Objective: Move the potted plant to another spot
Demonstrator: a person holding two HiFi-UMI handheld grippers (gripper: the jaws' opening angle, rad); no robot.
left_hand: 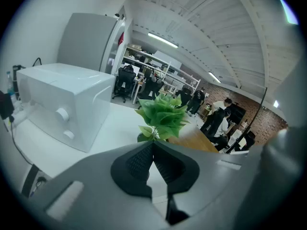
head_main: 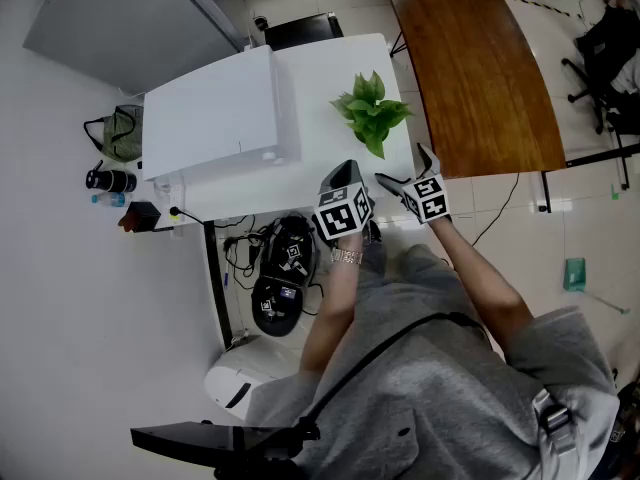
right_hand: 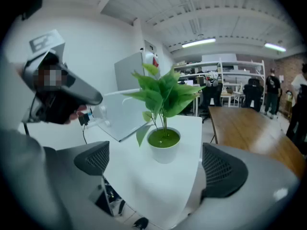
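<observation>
The leafy green plant in its round white pot [right_hand: 163, 147] sits near the white tabletop's [right_hand: 139, 188] front corner, untouched. Your right gripper [right_hand: 158, 163] faces it, jaws spread wide to straddle the pot. Your left gripper [left_hand: 153, 164], pinched together and empty, waits alongside.

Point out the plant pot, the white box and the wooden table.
pot [right_hand: 164, 154], right gripper view, front wall.
white box [head_main: 210, 116], head view, top face.
wooden table [head_main: 480, 68], head view, bare top.
</observation>
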